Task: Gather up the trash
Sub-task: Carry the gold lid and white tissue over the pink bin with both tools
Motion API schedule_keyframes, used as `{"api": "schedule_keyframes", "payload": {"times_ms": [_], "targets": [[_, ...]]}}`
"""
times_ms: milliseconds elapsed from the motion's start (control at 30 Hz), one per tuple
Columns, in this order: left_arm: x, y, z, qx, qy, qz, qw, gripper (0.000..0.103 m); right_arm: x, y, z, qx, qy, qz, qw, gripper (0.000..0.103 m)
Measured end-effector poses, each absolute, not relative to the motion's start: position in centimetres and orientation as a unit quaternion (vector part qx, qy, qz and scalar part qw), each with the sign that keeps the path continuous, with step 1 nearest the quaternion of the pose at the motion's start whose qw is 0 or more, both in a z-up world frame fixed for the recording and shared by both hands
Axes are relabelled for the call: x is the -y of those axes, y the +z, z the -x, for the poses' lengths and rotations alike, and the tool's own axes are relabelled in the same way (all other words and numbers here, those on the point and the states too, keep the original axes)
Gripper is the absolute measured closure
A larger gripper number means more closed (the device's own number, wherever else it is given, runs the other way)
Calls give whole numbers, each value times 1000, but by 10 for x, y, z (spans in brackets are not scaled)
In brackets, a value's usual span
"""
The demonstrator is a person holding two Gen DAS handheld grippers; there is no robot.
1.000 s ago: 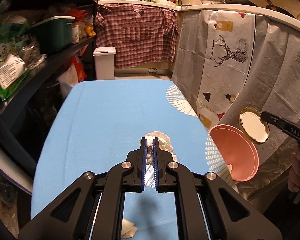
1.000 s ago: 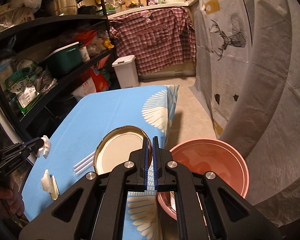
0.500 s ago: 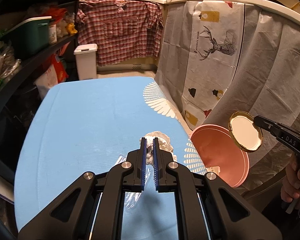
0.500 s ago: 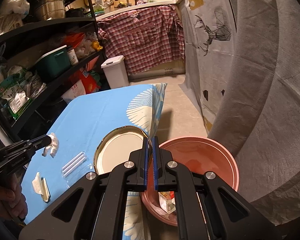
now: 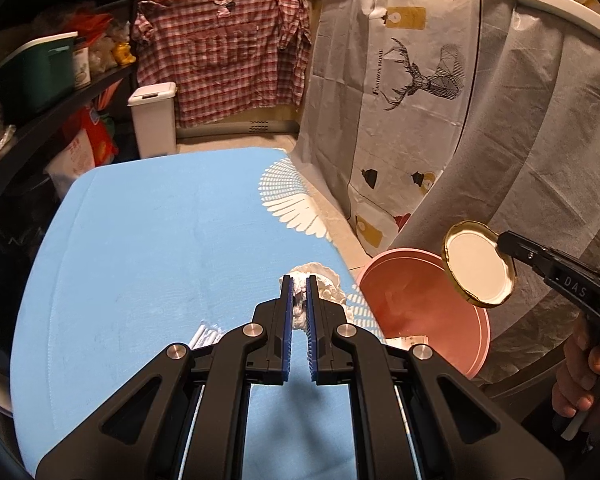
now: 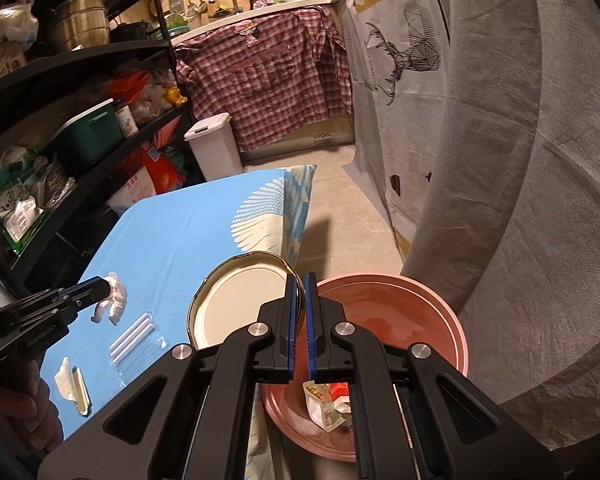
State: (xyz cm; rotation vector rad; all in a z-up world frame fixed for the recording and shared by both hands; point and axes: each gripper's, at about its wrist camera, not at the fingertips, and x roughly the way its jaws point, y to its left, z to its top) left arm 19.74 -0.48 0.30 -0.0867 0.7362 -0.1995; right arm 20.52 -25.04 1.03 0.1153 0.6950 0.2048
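While the left tool (image 5: pixel 297 294) is clenched on a tissue wad (image 5: pixel 320 286) above the surface's (image 5: pixel 160 240) right edge, the right tool (image 6: pixel 299 296) pinches a lid (image 6: pixel 240 304) by its rim, hanging over the pink basin (image 6: pixel 440 312) beside that edge. The wad looks light, soft and crushable, so any pinch holds; the lid seems stiff, thin and slick, best gripped at the rim.

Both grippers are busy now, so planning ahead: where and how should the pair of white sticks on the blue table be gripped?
Grip the white sticks across their middle, coming from above with the jaws straddling their narrow width. They lie flat, side by side, seemingly in clear wrap, so this would lift both together.
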Motion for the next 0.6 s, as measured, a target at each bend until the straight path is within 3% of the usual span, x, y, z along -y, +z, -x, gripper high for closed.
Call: {"api": "schedule_keyframes", "payload": {"times_ms": [600], "targets": [[48,-17,-225,-366,-138,39,919,97,286,-3,-222,-365,35,-76,927,98]]}}
